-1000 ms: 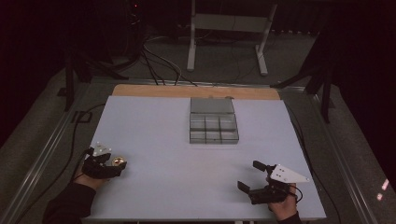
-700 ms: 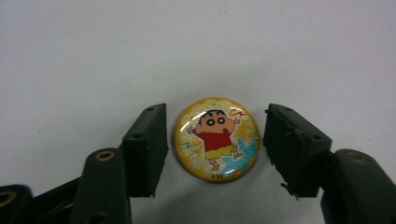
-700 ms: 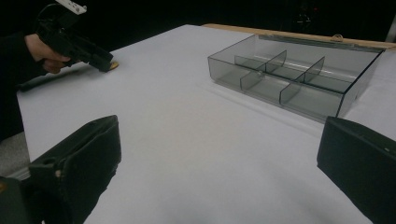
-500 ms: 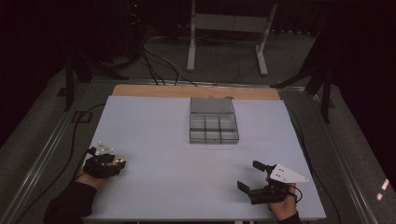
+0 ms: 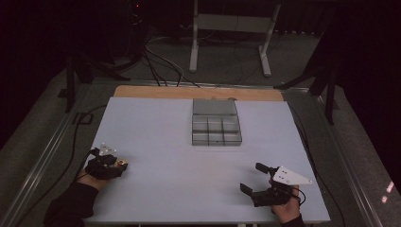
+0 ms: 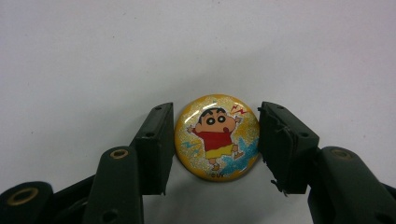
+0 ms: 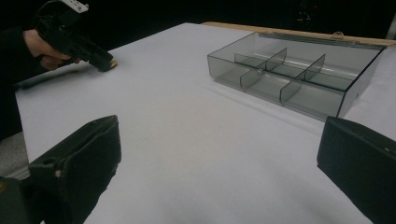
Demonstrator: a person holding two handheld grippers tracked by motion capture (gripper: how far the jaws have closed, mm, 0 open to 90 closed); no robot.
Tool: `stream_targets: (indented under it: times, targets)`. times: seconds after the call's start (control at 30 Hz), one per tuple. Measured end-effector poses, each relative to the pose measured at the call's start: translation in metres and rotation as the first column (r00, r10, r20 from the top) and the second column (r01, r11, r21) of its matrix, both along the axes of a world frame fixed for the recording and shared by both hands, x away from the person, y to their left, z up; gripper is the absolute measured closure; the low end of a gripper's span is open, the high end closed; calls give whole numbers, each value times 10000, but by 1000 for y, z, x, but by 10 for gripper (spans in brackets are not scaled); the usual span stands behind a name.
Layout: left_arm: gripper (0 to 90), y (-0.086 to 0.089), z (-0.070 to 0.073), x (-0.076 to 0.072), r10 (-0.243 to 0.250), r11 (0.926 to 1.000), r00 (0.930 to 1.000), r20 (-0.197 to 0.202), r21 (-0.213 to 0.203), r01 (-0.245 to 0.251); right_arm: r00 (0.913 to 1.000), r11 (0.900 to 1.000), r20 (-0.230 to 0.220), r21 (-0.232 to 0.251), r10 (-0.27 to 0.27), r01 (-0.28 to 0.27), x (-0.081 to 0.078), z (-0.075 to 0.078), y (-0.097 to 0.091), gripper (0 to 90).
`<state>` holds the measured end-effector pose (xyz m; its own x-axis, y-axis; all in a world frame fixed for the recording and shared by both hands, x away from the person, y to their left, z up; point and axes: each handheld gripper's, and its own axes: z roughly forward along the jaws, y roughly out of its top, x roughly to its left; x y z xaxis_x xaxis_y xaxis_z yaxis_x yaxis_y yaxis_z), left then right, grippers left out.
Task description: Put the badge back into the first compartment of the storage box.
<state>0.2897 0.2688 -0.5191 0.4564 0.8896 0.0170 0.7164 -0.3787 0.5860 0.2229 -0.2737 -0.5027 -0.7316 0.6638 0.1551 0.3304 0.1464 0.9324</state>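
Badge-picking is the step in hand, as far as I can judge. Well off to the near left of the clear divided box (image 5: 216, 124), close to the table's (image 5: 156, 123) near-left corner, the left gripper (image 6: 215, 140) points down at the white surface with a round yellow cartoon badge (image 6: 217, 137) lying flat between its jaws. Those jaws have just been closing and now stand narrow, their inner faces up against the badge's rim on both sides; it looks pinched, though the badge is not yet off the table. From the high view the same gripper (image 5: 106, 165) shows a spot of yellow at its tip.

Near right of the box, toward the table's near edge, the right gripper (image 5: 257, 182) rests with its jaws wide apart and nothing between them.

Next, I'd guess, comes a straight lift. The badge is thin and domed, so it could slip from the pads; a slow rise would tell. Then a carry across to the box, whose compartments look empty from here.
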Motion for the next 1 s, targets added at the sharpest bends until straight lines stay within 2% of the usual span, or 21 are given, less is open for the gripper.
stream_targets:
  times: [0.3, 0.4, 0.77, 1.0]
  targets:
    - [483, -1, 1, -1, -45, 10000, 9999, 114, 50, 45, 10000, 10000, -16, 0, -5, 5, 0, 0, 0, 0]
    - [483, -3, 2, -2, -90, 9996, 9997, 241, 256, 84, 10000, 10000, 5, 7, -10, 10, 0, 0, -1, 0]
    - [483, -9, 11, -4, -369, 9993, 9983, 458, 6, 369, 10000, 10000, -2, 62, -51, 51, 0, 0, -1, 0]
    - [482, -18, 19, -6, -841, 9961, 9954, 449, -232, 852, 10000, 10000, -2, 47, -74, 74, 0, 0, -1, 0]
